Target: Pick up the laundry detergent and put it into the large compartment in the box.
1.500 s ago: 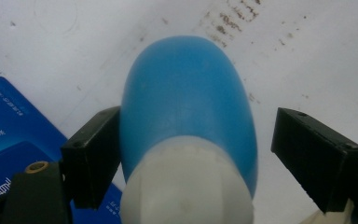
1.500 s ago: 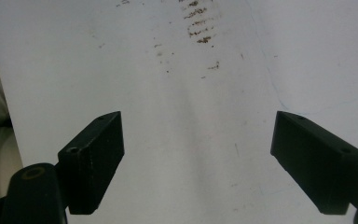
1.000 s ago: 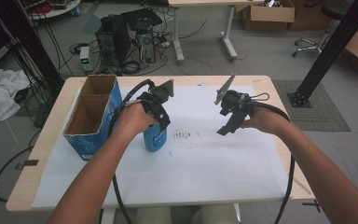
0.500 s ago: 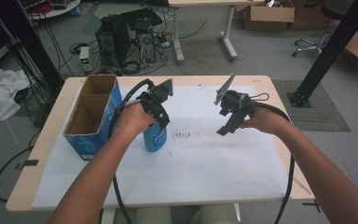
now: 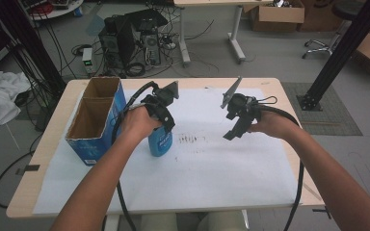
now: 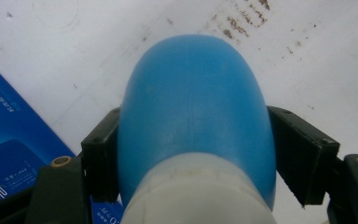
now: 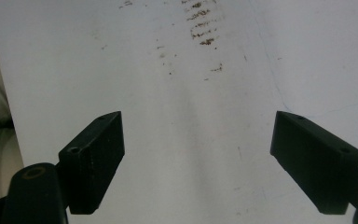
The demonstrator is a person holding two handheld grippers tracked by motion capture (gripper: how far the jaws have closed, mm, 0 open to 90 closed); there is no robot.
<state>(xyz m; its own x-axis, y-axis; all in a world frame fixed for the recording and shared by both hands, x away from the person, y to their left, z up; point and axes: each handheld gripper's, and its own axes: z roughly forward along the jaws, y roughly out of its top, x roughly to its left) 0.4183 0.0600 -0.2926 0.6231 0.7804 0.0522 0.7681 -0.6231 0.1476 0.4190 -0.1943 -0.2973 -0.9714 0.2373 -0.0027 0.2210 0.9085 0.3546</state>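
- Standing upright on the white paper-covered table (image 5: 212,173), the blue plastic bottle with a white neck (image 5: 160,142) sits just beside the blue open-topped cardboard box (image 5: 94,120).
- Left gripper (image 6: 193,154) is clenched across the bottle's shoulder, straight above it.
- Right gripper (image 7: 198,158) hangs released, well apart from the box, past the bottle.

On the desk (image 5: 48,192), covered by a white sheet (image 5: 212,168), a blue bottle (image 5: 160,142) stands upright just right of a blue cardboard box (image 5: 94,120) with two open compartments. The left gripper (image 5: 161,113) sits atop the bottle. The right gripper (image 5: 236,118) hangs above the sheet, well apart, with dark smudges (image 5: 189,140) between them.
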